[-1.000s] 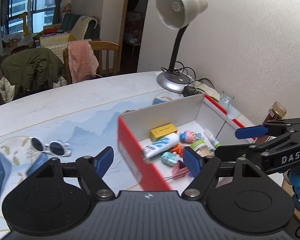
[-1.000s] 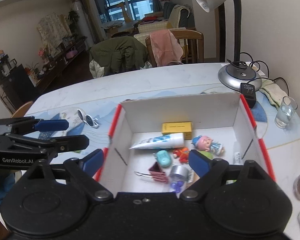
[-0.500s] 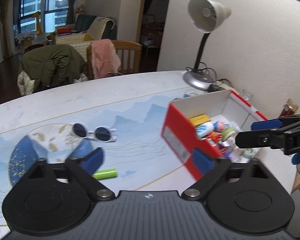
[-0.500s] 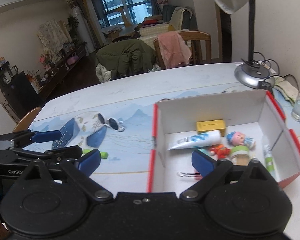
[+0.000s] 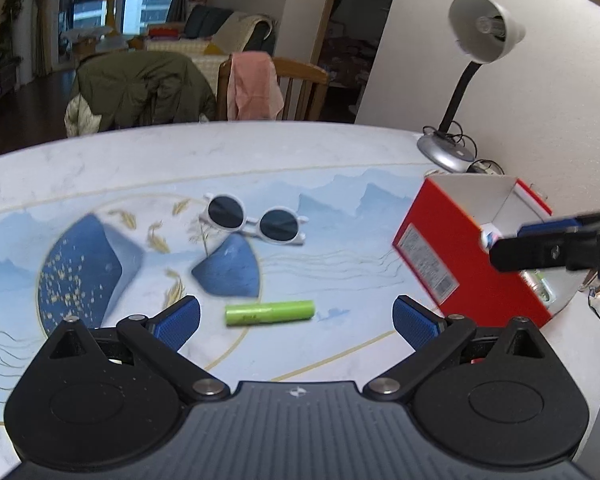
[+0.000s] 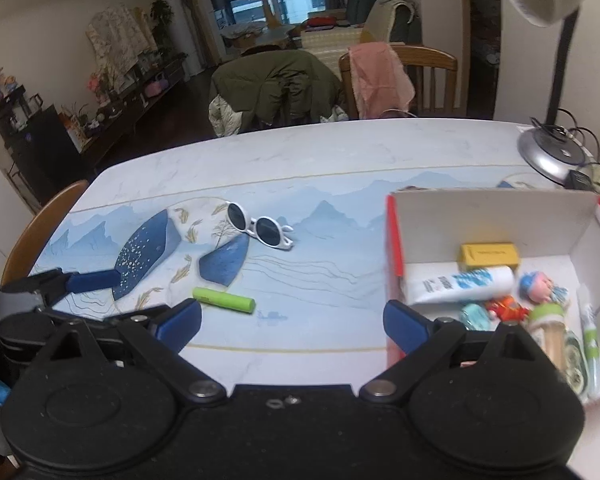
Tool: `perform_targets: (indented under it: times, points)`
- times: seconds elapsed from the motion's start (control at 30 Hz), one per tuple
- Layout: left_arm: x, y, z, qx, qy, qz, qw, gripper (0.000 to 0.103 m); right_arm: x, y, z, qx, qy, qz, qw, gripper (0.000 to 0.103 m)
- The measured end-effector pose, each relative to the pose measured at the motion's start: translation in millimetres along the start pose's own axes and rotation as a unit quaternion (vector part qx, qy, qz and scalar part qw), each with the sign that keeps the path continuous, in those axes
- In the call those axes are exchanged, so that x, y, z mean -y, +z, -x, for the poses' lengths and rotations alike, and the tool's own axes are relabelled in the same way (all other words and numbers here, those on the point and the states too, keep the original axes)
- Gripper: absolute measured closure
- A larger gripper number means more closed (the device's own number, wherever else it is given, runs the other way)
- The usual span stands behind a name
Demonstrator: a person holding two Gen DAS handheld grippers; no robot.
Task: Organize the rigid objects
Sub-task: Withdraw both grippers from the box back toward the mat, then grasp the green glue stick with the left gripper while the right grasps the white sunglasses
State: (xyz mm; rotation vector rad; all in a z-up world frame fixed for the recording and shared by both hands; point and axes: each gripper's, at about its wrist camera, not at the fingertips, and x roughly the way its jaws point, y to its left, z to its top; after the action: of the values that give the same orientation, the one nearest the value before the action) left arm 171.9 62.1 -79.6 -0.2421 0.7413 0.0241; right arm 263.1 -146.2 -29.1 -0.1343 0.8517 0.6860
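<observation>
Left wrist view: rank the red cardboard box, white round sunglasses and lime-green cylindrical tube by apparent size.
1. Red cardboard box, largest though partly hidden.
2. White round sunglasses.
3. Lime-green cylindrical tube, nearly as long as the sunglasses but much slimmer, and nearer the camera.

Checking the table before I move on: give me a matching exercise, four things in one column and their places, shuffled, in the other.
Things:
1. green tube
2. white sunglasses
3. yellow box
4. desk lamp

Places:
A. inside the red box, against its far wall
B. on the table, just ahead of the open left gripper
C. by the wall, beyond the red box
D. on the table, farther out than the tube

Pairs: 1-B, 2-D, 3-A, 4-C
</observation>
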Motion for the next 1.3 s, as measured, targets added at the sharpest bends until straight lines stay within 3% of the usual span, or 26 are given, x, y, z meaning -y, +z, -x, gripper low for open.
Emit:
perform_targets:
  times: [0.53,0.83,0.93,1.3]
  points:
    - [-25,5,-56,-0.021,-0.016,-0.088,0.9958,0.000,-22,54,-105,-0.062,0.015,0.103,0.993,0.008]
    - [-23,1,-91,-0.044,-0.041,-0.142,0.9881,0.000,-24,63,-174,-0.115,0.013,0.150,0.982,0.012]
    - [-24,2,-96,-0.046,-0.050,-0.148,0.9866,0.001,-25,65,-190,-0.131,0.016,0.159,0.978,0.021]
    - [-23,-1,-108,-0.053,-0.055,-0.182,0.9804,0.005,-28,71,-231,-0.151,0.023,0.182,0.971,0.023]
